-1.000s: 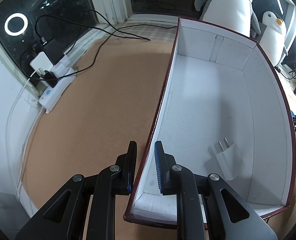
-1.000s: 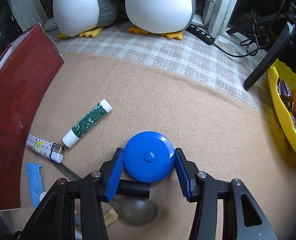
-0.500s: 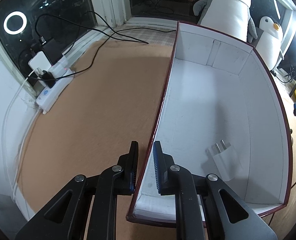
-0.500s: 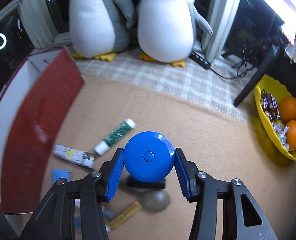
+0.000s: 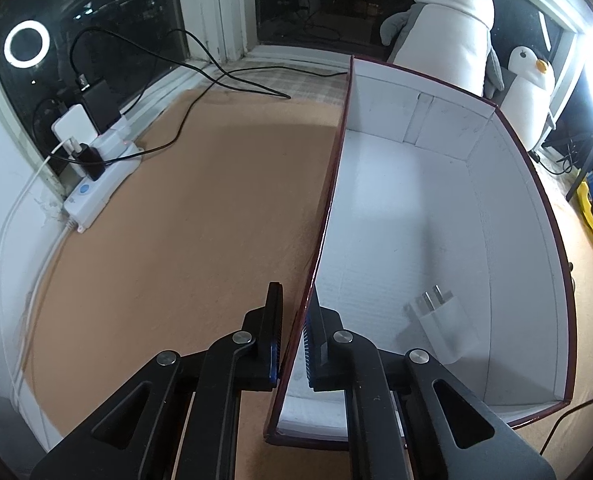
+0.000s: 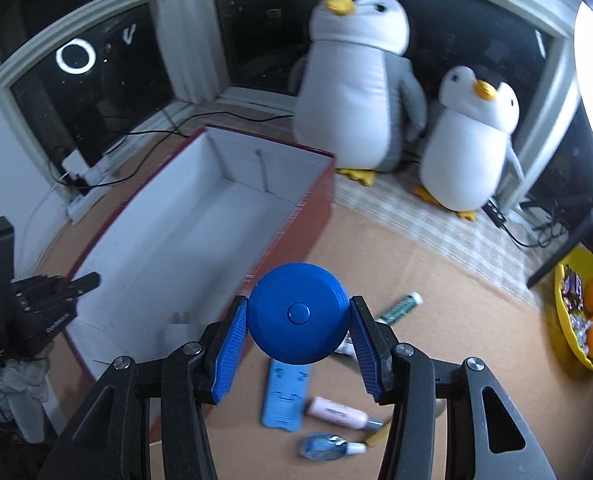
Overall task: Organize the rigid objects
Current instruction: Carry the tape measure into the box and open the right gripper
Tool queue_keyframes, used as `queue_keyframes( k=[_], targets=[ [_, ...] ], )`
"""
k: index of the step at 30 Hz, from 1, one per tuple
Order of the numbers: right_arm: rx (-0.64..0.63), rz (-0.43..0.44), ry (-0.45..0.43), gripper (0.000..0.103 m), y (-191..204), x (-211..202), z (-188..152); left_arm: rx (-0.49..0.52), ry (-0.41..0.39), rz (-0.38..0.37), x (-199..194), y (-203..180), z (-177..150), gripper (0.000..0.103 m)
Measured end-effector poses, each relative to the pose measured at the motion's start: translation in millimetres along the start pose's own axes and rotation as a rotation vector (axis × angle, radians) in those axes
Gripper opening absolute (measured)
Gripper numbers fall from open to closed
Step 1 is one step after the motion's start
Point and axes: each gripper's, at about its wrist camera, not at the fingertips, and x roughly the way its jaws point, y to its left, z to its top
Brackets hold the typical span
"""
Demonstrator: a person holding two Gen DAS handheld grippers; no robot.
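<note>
Gripping a round blue disc [image 6: 298, 312] with centre button: right gripper [image 6: 296, 354] | left gripper [image 5: 293, 334] pinched red-and-white box [image 5: 436, 216] wall | charger [image 5: 444, 322] inside.

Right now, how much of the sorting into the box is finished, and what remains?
Done: one white charger lies inside the box. In hand: the right claw is shut on a blue round case and holds it up near the box, while the left claw is closed on the box wall. Left: the green tube, blue strip, pink tube and small blue bottle lie on the mat.
</note>
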Motion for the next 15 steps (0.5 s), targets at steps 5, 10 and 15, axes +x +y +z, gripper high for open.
queue_keyframes(
  k=[5,10,15],
  targets=[
    [-0.037,0.014,0.004,0.046,30,4,4,0.003,-0.008,-0.016,0,2,-1,0.007],
    [-0.059,0.020,0.009,0.046,52,12,10,0.008,-0.016,-0.029,0,3,-1,0.007],
    [-0.067,0.025,0.024,0.046,67,27,17,0.013,-0.022,-0.038,-1,4,-2,0.007]
  ],
)
